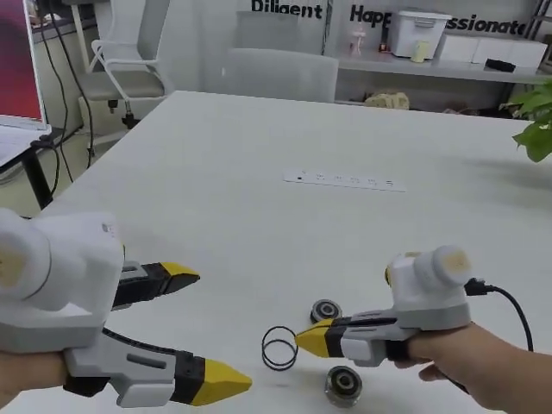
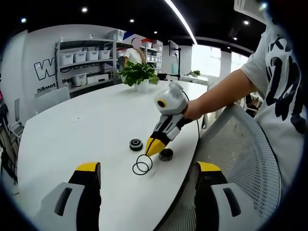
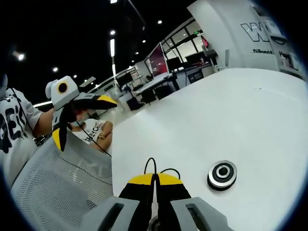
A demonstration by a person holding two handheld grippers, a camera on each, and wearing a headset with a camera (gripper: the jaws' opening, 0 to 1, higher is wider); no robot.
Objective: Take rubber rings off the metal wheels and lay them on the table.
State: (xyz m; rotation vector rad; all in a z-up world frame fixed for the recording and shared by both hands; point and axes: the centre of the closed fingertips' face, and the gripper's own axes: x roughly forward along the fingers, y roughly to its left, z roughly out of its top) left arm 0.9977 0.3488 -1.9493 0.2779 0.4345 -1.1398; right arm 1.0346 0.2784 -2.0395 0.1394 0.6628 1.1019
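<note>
Status: 2 rubber rings (image 1: 279, 348) are off and lying flat on the table (image 1: 259, 198), overlapping each other, just left of the 2 metal wheels. Far wheel (image 1: 326, 310) and near wheel (image 1: 343, 384) both lie flat on the table, apart from each other, with the right gripper (image 1: 304, 338) reaching in between them. Right jaws are pressed together, tip touching the edge of the rings; can't tell if it's nipping 1 of them or just resting there. Left gripper (image 1: 201, 326) hangs off to the left, well clear of the parts, jaws spread wide, holding nothing. Both wheels have dark outer rims, and at this size I can't tell whether that's bare metal or more rubber to pull. My read: if it was 1 ring per wheel, the job is basically done. Otherwise each wheel needs checking and another strip.
</note>
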